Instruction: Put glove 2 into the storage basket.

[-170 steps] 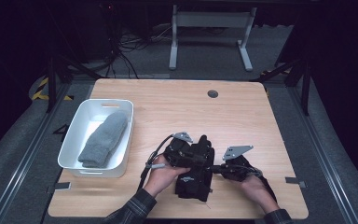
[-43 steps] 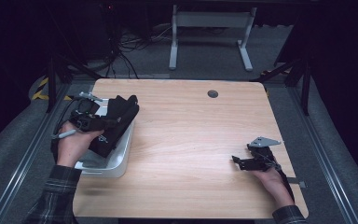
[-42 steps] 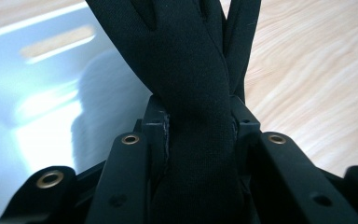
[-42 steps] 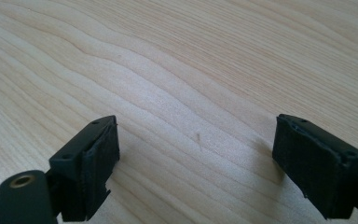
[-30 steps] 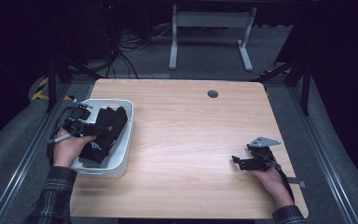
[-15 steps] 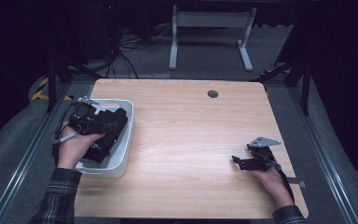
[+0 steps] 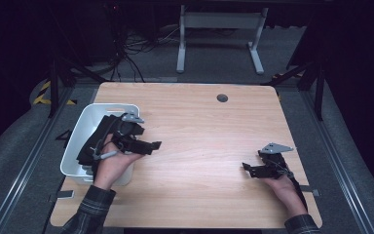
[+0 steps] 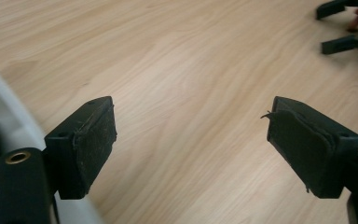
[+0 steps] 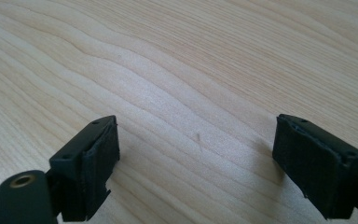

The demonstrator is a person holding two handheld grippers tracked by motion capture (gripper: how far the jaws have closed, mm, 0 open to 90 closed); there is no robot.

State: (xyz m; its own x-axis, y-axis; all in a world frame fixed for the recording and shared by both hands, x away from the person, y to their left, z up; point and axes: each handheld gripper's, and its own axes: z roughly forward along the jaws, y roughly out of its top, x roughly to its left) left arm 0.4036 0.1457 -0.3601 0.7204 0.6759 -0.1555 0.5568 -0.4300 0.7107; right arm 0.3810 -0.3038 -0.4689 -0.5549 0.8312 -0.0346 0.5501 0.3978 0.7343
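Inspecting: one moment at a wooden table (image 7: 190,146), a person holding a gripper in each hand.
Left gripper (image 7: 153,145): over the table just right of the bin; its jaws have just been opening and now stand wide, bare wood between the pads (image 8: 95,147) in the left gripper view.
Right gripper (image 7: 246,168): low on the table near its right edge, jaws wide, nothing between them; the right gripper view shows plain wood grain between the pads (image 9: 317,165).
Bin (image 7: 80,134): white, at the table's left edge; near corner hidden by the left hand (image 7: 113,163).
Cloth (image 7: 97,139): dark, lying in the bin; part covered by the left gripper's body, folds hard to make out against the black.
Cut off: a white curve of bin rim (image 8: 9,109) at the left of the left gripper view; the right gripper's jaw tips (image 8: 342,44) clipped at that view's upper right corner.
Surroundings: floor beyond the table too dark to read.
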